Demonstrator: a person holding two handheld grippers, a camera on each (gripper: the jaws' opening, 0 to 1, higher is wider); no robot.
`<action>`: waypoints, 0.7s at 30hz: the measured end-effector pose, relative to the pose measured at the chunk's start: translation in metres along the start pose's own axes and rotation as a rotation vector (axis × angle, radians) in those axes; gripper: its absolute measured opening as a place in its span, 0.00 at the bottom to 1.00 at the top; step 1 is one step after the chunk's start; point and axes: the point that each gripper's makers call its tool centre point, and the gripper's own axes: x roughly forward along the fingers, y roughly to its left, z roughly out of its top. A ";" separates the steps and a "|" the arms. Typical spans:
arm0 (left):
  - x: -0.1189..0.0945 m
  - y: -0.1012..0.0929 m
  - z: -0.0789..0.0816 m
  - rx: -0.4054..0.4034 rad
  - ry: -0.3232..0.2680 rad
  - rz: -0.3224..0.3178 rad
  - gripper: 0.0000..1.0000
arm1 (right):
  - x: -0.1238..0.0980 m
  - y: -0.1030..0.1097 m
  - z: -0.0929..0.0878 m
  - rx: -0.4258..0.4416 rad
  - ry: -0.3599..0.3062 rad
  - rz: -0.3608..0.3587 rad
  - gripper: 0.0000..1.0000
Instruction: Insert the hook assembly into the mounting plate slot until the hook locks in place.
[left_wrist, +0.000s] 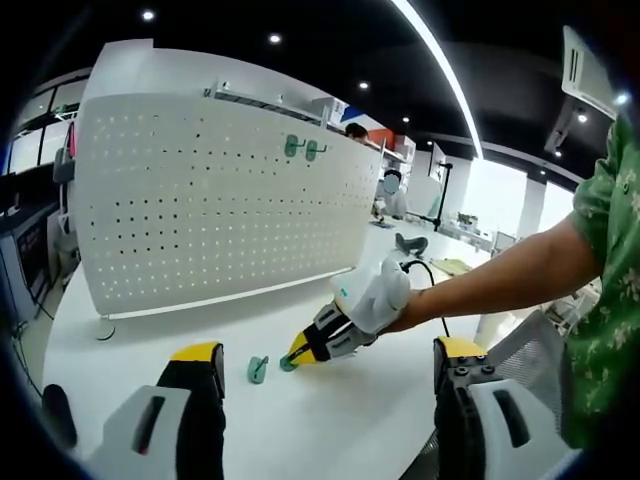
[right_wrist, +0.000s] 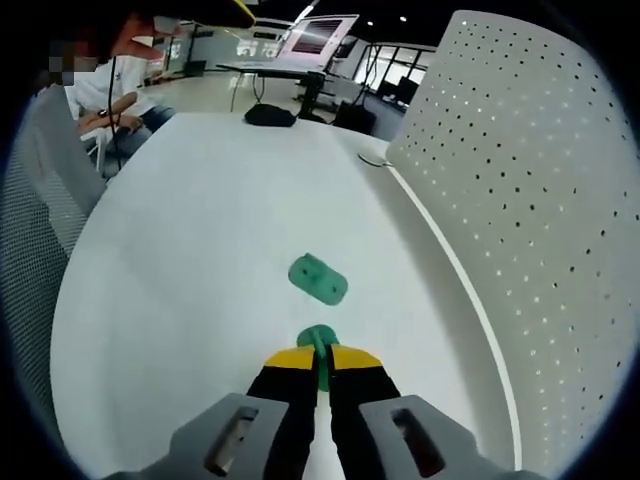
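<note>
Item: green hook assembly (right_wrist: 318, 352), clamped between the closed, yellow-tipped jaws of the right gripper (right_wrist: 320, 368), low over the white tabletop (right_wrist: 180, 260). In the left gripper view the same piece (left_wrist: 287, 363) sits at the tip of the right gripper (left_wrist: 300, 355).

Second green hook piece (right_wrist: 318, 278): lying flat on the table just beyond the held one, apart from it; in the left gripper view it (left_wrist: 258, 369) stands just beside the right gripper's tip.

Mounted pieces: two green hooks (left_wrist: 303, 148) already fixed high on the white pegboard (left_wrist: 215, 195). Total green pieces counted: four.

Pegboard: one, perforated, upright on the table, curving along the table's far edge; it also appears at the right of the right gripper view (right_wrist: 520, 180).

Left gripper (left_wrist: 325, 375): jaws wide apart, holding nothing, raised above the table.

Hand pose: a white-gloved hand (left_wrist: 378, 297) grips the right gripper, forearm bare, green patterned sleeve (left_wrist: 610, 260) above.

Room: open office, dark ceiling with spot lights and a light strip (left_wrist: 440, 70); a seated person (right_wrist: 110, 85) at the table's far side; a monitor (right_wrist: 318, 35) beyond.
</note>
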 end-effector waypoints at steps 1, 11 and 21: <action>0.000 0.000 0.000 0.000 0.000 0.000 0.88 | 0.000 0.000 0.000 0.003 -0.001 -0.001 0.02; 0.001 -0.001 0.003 0.004 -0.003 -0.006 0.88 | -0.002 0.001 0.002 0.028 -0.021 -0.019 0.02; 0.003 -0.004 0.006 0.010 -0.009 -0.014 0.88 | -0.016 -0.006 0.012 0.088 -0.075 -0.065 0.02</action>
